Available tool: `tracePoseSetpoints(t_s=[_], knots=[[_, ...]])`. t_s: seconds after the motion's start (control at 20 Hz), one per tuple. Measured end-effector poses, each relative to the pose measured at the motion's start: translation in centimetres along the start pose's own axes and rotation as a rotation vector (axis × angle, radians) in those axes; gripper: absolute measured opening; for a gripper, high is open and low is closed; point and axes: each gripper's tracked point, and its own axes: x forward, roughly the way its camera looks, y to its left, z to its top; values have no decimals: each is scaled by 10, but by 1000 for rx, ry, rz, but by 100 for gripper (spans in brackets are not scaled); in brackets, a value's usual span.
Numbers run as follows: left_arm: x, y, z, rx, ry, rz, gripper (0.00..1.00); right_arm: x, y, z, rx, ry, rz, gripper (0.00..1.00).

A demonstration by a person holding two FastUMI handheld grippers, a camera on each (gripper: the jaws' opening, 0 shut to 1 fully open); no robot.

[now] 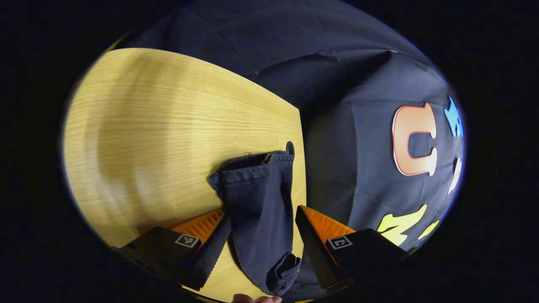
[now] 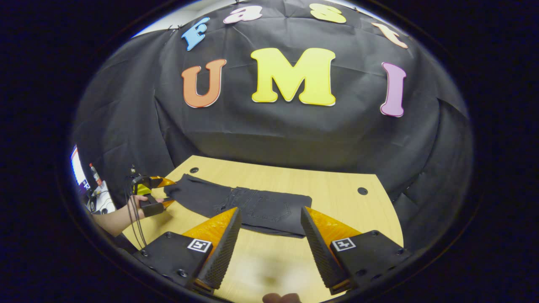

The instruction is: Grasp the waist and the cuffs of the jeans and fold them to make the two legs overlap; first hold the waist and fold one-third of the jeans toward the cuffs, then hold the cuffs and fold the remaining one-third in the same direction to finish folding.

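Dark jeans [image 2: 252,206] lie flat across the wooden table [image 2: 337,189], legs overlapped, the waist end nearest my right gripper [image 2: 269,246]. That gripper hovers open just short of the waist, touching nothing. In the left gripper view the cuff end of the jeans [image 1: 257,193] runs between the fingers of my left gripper [image 1: 261,237], which is open and stands wide on both sides of the cloth without pressing it. The right gripper view shows the left gripper [image 2: 153,195] at the far left by the cuffs, held by a hand [image 2: 137,206].
The cuffs lie close to a table edge [image 1: 300,168] with a small hole [image 1: 289,147] beside it. Two more holes [image 2: 194,170] [image 2: 362,190] sit at the far corners. A screen [image 2: 78,172] and cables [image 2: 132,210] stand off the table's left side.
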Motion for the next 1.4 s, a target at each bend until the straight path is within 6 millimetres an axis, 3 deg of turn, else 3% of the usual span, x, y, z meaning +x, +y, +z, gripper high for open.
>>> tracePoseSetpoints(t_s=[0.2, 0.25, 0.3, 0.35, 0.4, 0.45, 0.5, 0.6, 0.7, 0.85, 0.95, 1.15, 1.4], knots=[[16, 4, 1, -26, -30, -28, 89, -5, -9, -10, 24, 15, -23, 85], [19, 4, 1, -28, -32, -35, 78, -5, -10, -13, 37, 23, -27, 88], [22, 5, 0, -30, -31, -38, 72, -7, -11, -18, 49, 30, -32, 85], [24, 6, -1, -32, -35, -42, 75, -9, -12, -21, 56, 33, -36, 85], [27, 9, 0, -29, -41, -30, 55, -12, -13, -24, 58, 36, -43, 88], [28, 16, -1, -23, -45, -8, 51, -15, -13, -26, 60, 36, -47, 88], [29, 19, -1, -28, -47, 2, 36, -17, -13, -30, 60, 38, -52, 85], [25, 14, 0, -37, -46, -12, 20, -23, -15, -34, 62, 38, -58, 88], [20, 6, -1, -24, -50, -35, 11, -26, -17, -35, 66, 33, -64, 85], [7, -22, -6, 46, -55, -90, 7, -25, -24, -29, 57, -1, -103, 86], [-2, -42, -10, 135, -55, -117, 7, -32, -33, -23, 55, -26, -119, 95], [-26, -89, -29, 330, -52, -173, 6, -43, -39, -25, 67, -40, -113, 99], [-51, -149, -79, 565, -44, -233, 5, -58, -60, -30, 108, -65, -115, 99]])
